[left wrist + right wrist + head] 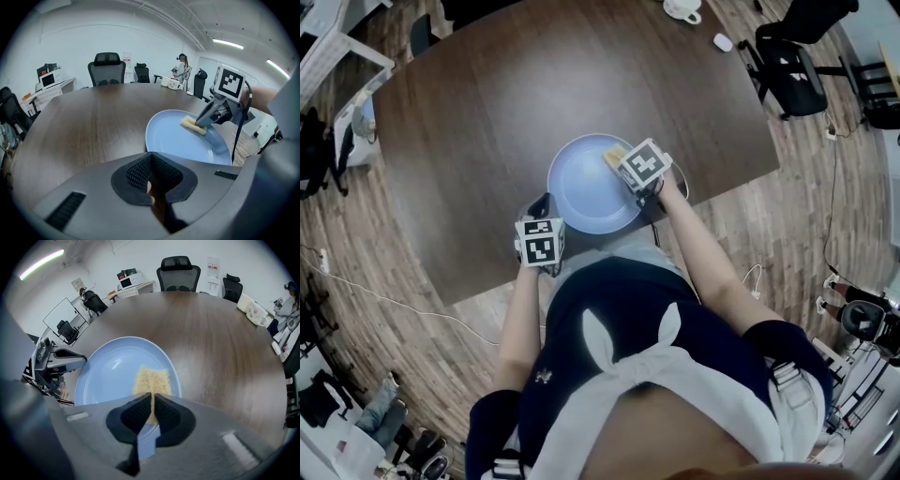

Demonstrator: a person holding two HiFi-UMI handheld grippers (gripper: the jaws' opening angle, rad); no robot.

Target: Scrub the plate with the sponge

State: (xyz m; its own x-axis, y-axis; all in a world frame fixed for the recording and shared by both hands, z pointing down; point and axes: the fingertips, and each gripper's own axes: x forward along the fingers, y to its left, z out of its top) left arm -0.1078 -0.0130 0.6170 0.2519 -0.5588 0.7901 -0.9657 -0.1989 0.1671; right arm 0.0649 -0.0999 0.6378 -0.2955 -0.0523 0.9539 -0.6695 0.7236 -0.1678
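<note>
A light blue plate (581,187) lies on the dark wooden table near its front edge. A yellow sponge (612,156) rests flat on the plate's far right part. My right gripper (630,173) is shut on the sponge (151,378), which sticks out ahead of the jaws onto the plate (112,371). My left gripper (546,202) is at the plate's near left rim with its jaws shut and nothing visibly between them. From the left gripper view, the plate (173,140) lies just ahead, with the sponge (193,125) under the right gripper (201,124). The left gripper (84,360) touches the rim.
The table (487,112) stretches wide beyond the plate. A white cup (682,9) and a small white object (723,42) sit at its far right edge. Office chairs (787,66) stand around it. A person (182,65) stands far off in the room.
</note>
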